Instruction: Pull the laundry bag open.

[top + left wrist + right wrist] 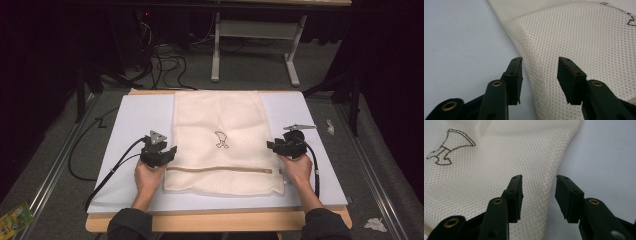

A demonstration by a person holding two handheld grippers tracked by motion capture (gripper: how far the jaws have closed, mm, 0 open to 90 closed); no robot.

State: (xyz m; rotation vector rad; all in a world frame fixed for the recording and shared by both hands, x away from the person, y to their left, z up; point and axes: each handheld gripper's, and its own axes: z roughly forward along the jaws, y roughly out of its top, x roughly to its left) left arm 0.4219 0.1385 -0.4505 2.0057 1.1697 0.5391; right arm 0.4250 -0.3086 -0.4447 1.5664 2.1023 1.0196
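A cream mesh laundry bag [218,140] with a zip near its front edge and a small dark embroidered figure [221,139] lay flat along the middle of the white-covered table [135,120], reaching its far edge; nothing visibly bulged inside it. The left gripper [165,152] stood at the bag's left edge and the right gripper [278,145] at its right edge, both with jaws parted, straddling mesh unpinched.

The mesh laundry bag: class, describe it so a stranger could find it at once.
On the pale grey mat covering the table lies a cream mesh laundry bag, spread flat between the two grippers. A tan zip crosses its near end, and a small dark outline drawing marks its middle.
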